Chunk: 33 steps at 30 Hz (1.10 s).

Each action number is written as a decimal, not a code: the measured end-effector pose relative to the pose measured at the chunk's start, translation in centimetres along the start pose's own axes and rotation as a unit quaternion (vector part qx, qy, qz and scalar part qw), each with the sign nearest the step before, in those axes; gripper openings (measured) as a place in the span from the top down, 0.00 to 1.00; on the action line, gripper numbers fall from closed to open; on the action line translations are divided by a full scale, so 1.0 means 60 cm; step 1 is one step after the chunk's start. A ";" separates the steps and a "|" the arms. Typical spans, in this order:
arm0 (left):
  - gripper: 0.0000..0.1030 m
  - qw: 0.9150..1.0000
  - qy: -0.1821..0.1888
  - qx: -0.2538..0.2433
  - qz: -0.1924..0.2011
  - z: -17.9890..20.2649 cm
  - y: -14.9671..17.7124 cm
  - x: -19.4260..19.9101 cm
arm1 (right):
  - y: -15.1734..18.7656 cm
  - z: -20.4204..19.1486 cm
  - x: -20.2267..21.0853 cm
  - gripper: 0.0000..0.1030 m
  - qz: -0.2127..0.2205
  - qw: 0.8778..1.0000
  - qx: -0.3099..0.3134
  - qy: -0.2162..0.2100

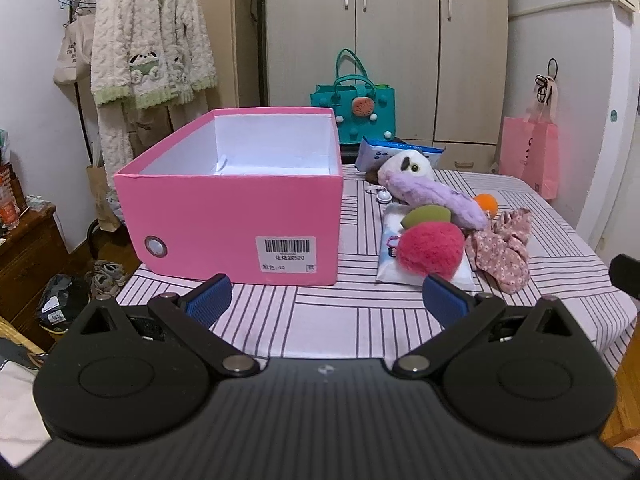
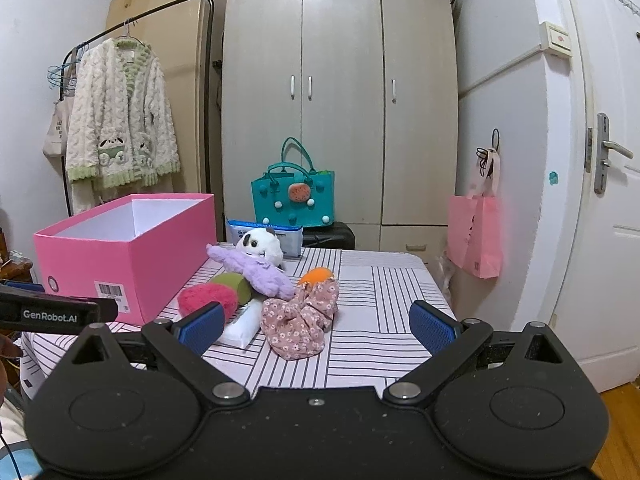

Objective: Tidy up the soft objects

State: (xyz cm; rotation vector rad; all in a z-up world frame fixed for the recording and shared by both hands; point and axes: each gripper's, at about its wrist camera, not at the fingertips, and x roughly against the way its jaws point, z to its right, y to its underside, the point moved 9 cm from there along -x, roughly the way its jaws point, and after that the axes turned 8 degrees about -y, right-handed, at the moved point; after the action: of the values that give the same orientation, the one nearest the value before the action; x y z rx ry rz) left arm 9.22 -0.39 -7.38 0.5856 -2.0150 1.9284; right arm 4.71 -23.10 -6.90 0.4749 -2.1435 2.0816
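At centre left of the left wrist view, the open pink cardboard box [image 1: 236, 200] stands on the striped tablecloth [image 1: 360, 320], and what shows of its white inside looks bare, so I judge the sorting barely begun. Right of it lie the soft things, all still outside: a fuzzy red pompom [image 1: 430, 250], a lilac-and-white plush toy [image 1: 424, 188] and a crumpled floral pink cloth [image 1: 502, 248]. Both the left gripper [image 1: 326, 300] and the right gripper [image 2: 316, 326] are spread wide, holding nothing.

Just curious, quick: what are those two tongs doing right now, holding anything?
Left tongs: open, holding nothing.
Right tongs: open, holding nothing.
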 end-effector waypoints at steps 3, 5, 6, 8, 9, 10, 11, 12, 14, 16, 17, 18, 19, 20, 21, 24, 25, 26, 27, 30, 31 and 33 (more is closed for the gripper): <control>0.00 1.000 0.011 0.004 -0.002 0.003 0.002 0.001 | 0.002 0.001 -0.002 0.03 -0.001 1.000 -0.001 0.001; 0.00 1.000 0.012 0.007 -0.002 0.002 0.003 0.002 | 0.003 0.001 -0.003 0.03 -0.002 1.000 -0.002 0.001; 0.00 1.000 0.010 0.007 -0.001 0.002 0.003 0.003 | 0.003 0.001 -0.004 0.03 -0.003 1.000 -0.002 0.001; 0.00 1.000 0.007 0.007 0.003 0.001 0.002 0.006 | 0.002 0.001 -0.004 0.03 -0.003 1.000 -0.001 0.001; 0.00 1.000 0.004 0.007 0.007 0.001 0.002 0.008 | 0.002 0.001 -0.005 0.03 -0.003 1.000 -0.001 0.001; 0.00 1.000 0.000 0.004 0.011 0.002 0.001 0.011 | 0.002 0.001 -0.005 0.03 -0.003 1.000 -0.001 0.001; 0.00 1.000 0.000 0.003 0.013 0.001 -0.001 0.013 | 0.002 0.001 -0.005 0.03 -0.003 1.000 -0.001 0.001; 0.00 1.000 0.002 0.002 0.014 0.002 -0.002 0.015 | 0.003 0.001 -0.005 0.03 -0.003 1.000 -0.001 0.001; 0.00 1.000 0.006 0.005 0.014 0.001 -0.003 0.018 | 0.003 0.001 -0.005 0.03 -0.003 1.000 -0.001 0.001; 0.00 1.000 0.006 0.005 0.017 0.002 -0.003 0.021 | 0.003 0.001 -0.006 0.03 -0.003 1.000 -0.002 0.002; 0.00 1.000 0.006 0.004 0.018 0.001 -0.004 0.022 | 0.003 0.001 -0.007 0.03 -0.003 1.000 -0.001 0.002; 0.00 1.000 0.005 0.003 0.019 0.002 -0.004 0.023 | 0.005 0.002 -0.008 0.03 -0.004 1.000 -0.002 0.003; 0.00 1.000 0.006 0.003 0.019 0.002 -0.004 0.023 | 0.005 0.003 -0.008 0.03 -0.005 1.000 -0.002 0.003; 0.00 1.000 0.006 0.003 0.019 0.002 -0.003 0.023 | 0.006 0.004 -0.009 0.03 -0.005 1.000 -0.002 0.004; 0.00 1.000 0.007 0.003 0.018 0.003 -0.003 0.023 | 0.006 0.005 -0.010 0.03 -0.006 1.000 -0.003 0.005; 0.00 1.000 0.007 0.004 0.017 0.003 -0.002 0.023 | 0.006 0.007 -0.011 0.03 -0.004 1.000 -0.004 0.005; 0.00 1.000 0.008 0.005 0.017 0.003 -0.002 0.023 | 0.006 0.007 -0.011 0.03 -0.004 1.000 -0.004 0.005; 0.00 1.000 0.009 0.005 0.016 0.004 -0.001 0.023 | 0.006 0.006 -0.010 0.03 -0.004 1.000 -0.003 0.005; 0.00 1.000 0.009 0.006 0.016 0.004 -0.001 0.023 | 0.007 0.006 -0.010 0.03 -0.003 1.000 -0.003 0.005; 0.00 1.000 0.008 0.006 0.015 0.003 -0.001 0.023 | 0.007 0.007 -0.011 0.03 -0.003 1.000 -0.002 0.005; 0.00 1.000 0.008 0.007 0.016 0.003 0.000 0.024 | 0.008 0.007 -0.011 0.03 -0.003 1.000 -0.003 0.005; 0.00 1.000 0.006 0.009 0.015 0.000 0.000 0.022 | 0.008 0.007 -0.010 0.03 -0.003 1.000 -0.002 0.006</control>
State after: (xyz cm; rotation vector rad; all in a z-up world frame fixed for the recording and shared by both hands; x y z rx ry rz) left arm 8.06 -0.53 -6.72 0.5494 -2.0129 1.9638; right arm 5.21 -23.42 -7.59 0.4676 -2.1372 2.0701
